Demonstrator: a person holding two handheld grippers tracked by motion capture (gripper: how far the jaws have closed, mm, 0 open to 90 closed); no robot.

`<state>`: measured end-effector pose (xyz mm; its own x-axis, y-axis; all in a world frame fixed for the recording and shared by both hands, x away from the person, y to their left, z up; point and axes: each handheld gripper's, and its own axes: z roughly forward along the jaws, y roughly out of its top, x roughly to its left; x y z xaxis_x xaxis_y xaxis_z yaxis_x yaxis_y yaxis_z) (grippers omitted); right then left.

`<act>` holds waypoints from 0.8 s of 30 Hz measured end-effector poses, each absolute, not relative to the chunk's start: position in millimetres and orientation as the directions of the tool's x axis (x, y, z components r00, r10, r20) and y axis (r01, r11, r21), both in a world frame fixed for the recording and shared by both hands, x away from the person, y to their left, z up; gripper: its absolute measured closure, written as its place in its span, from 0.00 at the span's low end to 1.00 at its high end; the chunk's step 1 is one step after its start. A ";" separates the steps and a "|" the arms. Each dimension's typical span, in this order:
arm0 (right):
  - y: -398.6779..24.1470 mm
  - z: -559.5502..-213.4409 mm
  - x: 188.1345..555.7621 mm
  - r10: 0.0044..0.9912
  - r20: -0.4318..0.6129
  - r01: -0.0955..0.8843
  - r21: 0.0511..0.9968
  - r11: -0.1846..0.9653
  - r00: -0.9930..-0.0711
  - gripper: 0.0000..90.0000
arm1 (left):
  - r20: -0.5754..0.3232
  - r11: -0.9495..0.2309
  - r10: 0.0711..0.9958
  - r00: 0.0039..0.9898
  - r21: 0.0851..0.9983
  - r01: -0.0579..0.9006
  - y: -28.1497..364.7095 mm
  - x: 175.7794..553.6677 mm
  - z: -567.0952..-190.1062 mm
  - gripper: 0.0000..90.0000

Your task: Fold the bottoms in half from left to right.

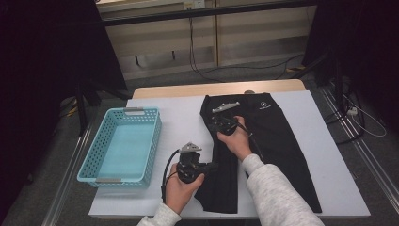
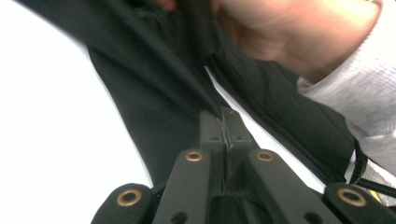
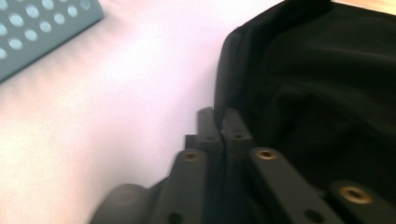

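Black trousers [image 1: 263, 150] lie flat at centre right of the white table [image 1: 329, 155], left gripper [image 1: 214, 165] clamped on the inner leg edge and right gripper [image 1: 214, 123] closed at the waistband, apparently to fold them for the blue basket [image 1: 120, 146] at left.

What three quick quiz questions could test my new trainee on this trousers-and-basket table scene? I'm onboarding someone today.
1. True or false: the blue basket holds folded clothes.
2. Which gripper is at the waist end of the black trousers? A) left B) right
3. The left gripper has its jaws ____ at the edge of a trouser leg.

Key: 1 false, the basket has nothing in it; 2 B, the right gripper; 3 shut.
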<state>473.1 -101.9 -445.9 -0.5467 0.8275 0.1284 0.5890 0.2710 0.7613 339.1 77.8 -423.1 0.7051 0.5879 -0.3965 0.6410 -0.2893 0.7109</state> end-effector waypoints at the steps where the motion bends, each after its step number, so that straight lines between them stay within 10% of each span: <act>1: -106.0 -444.8 472.2 0.827 0.133 0.588 0.764 0.266 -0.547 0.99 | -0.400 -0.286 0.588 0.703 0.710 0.644 77.8 339.5 -422.7 1.00; 24: -151.4 -439.9 452.6 0.859 0.120 0.641 0.718 0.270 -0.497 0.99 | -0.403 -0.299 0.575 0.712 0.706 0.642 76.5 337.3 -421.9 1.00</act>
